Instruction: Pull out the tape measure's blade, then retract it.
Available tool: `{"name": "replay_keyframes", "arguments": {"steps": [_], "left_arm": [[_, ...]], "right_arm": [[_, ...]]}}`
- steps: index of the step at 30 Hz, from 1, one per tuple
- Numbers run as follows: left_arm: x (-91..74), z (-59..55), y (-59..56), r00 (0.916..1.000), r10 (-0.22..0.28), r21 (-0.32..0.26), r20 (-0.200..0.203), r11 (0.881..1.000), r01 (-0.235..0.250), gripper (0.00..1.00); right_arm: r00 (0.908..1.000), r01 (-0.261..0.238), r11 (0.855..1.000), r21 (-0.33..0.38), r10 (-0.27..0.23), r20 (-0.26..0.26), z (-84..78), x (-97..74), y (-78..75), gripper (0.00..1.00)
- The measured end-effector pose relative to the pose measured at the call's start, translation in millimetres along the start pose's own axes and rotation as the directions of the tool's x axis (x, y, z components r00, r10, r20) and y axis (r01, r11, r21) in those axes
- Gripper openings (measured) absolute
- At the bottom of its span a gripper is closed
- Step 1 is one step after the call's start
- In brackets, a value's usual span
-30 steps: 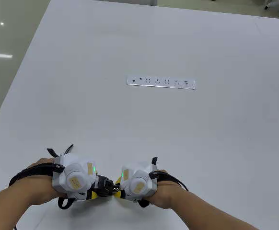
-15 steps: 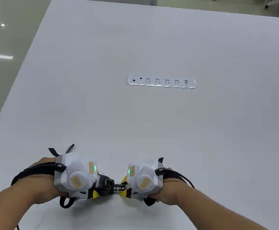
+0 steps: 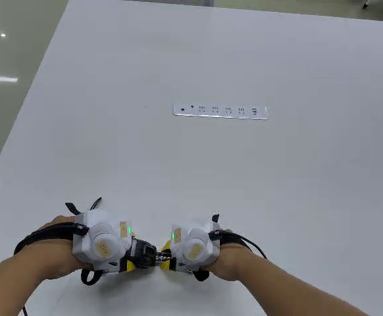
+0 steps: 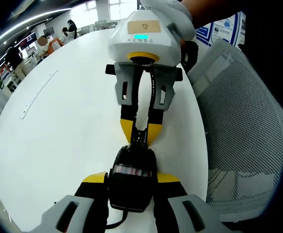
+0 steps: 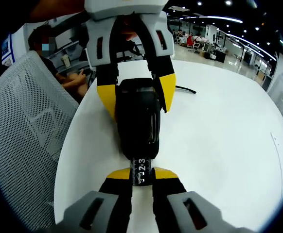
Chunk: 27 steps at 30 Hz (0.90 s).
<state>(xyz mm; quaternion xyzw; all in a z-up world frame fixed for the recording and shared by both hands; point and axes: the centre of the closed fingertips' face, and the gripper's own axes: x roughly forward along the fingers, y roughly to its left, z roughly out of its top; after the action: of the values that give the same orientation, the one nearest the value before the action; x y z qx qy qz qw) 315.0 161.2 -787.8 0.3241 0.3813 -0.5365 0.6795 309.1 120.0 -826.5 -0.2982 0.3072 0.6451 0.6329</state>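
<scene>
Two grippers meet tip to tip close to the near edge of the white table [image 3: 257, 184], a hand strapped into each. The left gripper [image 3: 131, 259] is clamped around the black tape measure [image 3: 145, 253]; in the left gripper view its yellow-tipped jaws press against both sides of the case, which lies low over the tabletop. The right gripper [image 3: 166, 261] points straight at it, jaws pinched on the end of the blade [image 5: 142, 169]. A short length of blade is out, bridging the small gap between case mouth and yellow tips, with printed digits showing in the right gripper view. Further up the table, about the middle and well apart from the grippers, a white power strip [image 3: 220, 111] lies flat. Beside the table's near edge stands a grey mesh chair [image 4: 238, 121].
</scene>
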Motion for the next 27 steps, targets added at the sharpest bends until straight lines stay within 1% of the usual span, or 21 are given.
{"name": "replay_keyframes", "arguments": {"steps": [4,10,18,24,27], "left_arm": [[-0.2,-0.5,-0.2,0.9999,0.000,0.012,-0.011,1.000,0.000,0.32],[-0.1,-0.3,-0.4,0.9999,0.009,0.011,-0.007,1.000,-0.009,0.32],[-0.4,-0.6,-0.3,0.9997,0.016,0.009,-0.017,1.000,-0.016,0.32],[-0.6,-0.9,-0.6,0.9996,0.025,0.007,-0.015,1.000,-0.025,0.32],[-0.7,-1.0,-1.5,0.9994,0.028,0.015,-0.019,1.000,-0.028,0.32]], "right_arm": [[1.0000,0.006,1.000,-0.006,-0.006,-0.001,-0.3,-1.4,0.0,0.13],[1.0000,0.005,1.000,0.002,-0.005,-0.006,-10.6,-8.8,-0.3,0.13],[0.9998,0.014,1.000,0.002,-0.014,-0.017,-17.1,-14.1,0.2,0.14],[0.9996,0.019,1.000,-0.006,-0.019,-0.022,-20.7,-17.2,-0.5,0.14],[0.9995,0.017,1.000,-0.006,-0.018,-0.025,-21.9,-19.1,-0.1,0.14]]}}
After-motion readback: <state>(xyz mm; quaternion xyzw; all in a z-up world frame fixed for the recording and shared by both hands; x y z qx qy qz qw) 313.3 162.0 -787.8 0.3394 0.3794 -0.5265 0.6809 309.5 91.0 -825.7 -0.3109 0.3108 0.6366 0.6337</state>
